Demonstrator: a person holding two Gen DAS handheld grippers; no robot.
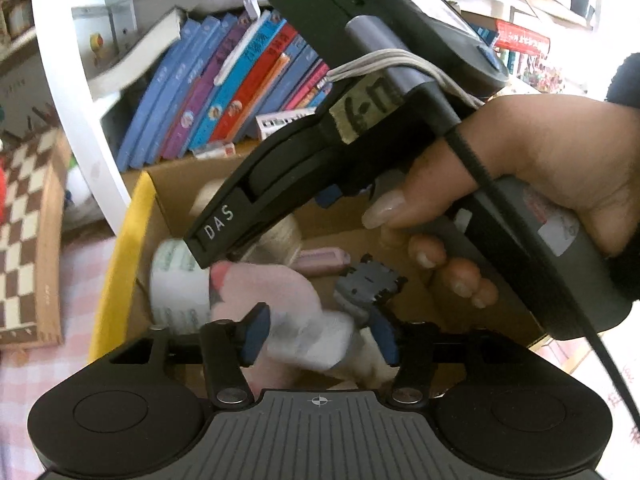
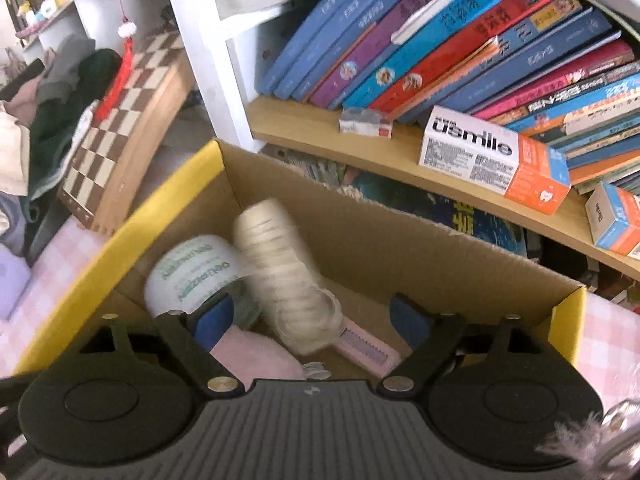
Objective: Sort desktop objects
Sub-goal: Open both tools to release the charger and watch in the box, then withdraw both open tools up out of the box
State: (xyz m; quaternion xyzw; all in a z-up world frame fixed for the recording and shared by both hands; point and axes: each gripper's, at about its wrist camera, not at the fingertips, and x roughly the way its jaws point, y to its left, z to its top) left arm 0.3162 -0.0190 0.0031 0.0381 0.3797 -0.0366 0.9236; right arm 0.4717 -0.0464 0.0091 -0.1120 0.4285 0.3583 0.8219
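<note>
An open cardboard box with yellow outer walls (image 2: 168,200) holds a white tape roll with green print (image 2: 192,268), a cream thread spool (image 2: 280,264), a pink comb (image 2: 368,346) and a pink cloth (image 2: 252,352). My right gripper (image 2: 310,320) hangs over the box with its jaws wide apart; the spool is blurred between them and touches neither pad. My left gripper (image 1: 320,336) is open above the same box (image 1: 120,240). A soft pink and white cloth (image 1: 280,300) lies blurred between its pads. A hand (image 1: 540,168) holds the right gripper's handle across the left wrist view.
A white bookshelf with leaning books (image 2: 440,40) stands right behind the box. A white and orange carton (image 2: 492,160) lies on its wooden shelf. A folded chessboard (image 2: 120,128) leans at the left. A small grey and black item (image 1: 368,284) lies in the box. The table has a pink checked cloth (image 2: 60,264).
</note>
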